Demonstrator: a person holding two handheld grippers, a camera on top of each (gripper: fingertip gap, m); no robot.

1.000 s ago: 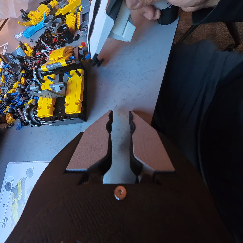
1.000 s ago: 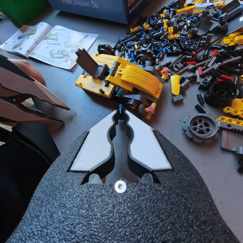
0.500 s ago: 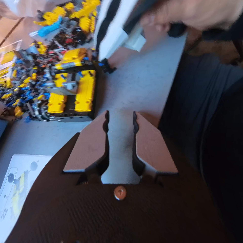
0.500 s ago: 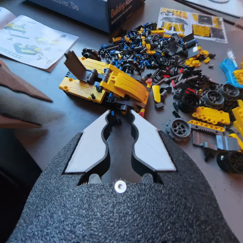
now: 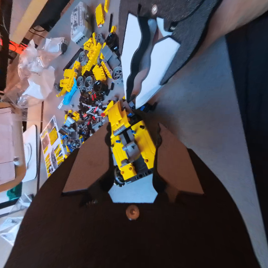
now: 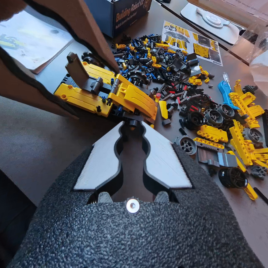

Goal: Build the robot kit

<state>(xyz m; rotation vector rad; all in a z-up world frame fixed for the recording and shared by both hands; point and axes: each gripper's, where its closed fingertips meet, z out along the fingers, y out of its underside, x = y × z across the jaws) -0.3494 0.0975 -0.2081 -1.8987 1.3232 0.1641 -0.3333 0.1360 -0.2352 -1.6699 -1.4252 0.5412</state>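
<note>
- Left hand-held gripper (image 5: 132, 130) gapes wide astride the yellow model (image 5: 131, 146), seemingly not touching it.
- Right hand-held gripper (image 6: 132, 125), part-open, noses the model's dark front peg (image 6: 133, 123) (loose bricks (image 6: 159, 58) beyond).

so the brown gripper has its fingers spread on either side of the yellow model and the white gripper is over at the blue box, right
Not quite. The left gripper does have its brown fingers spread on either side of the yellow model, but the right gripper, the white one, is not at the blue box. The right wrist view shows its fingers at the model's near end, by a dark connector.
</note>
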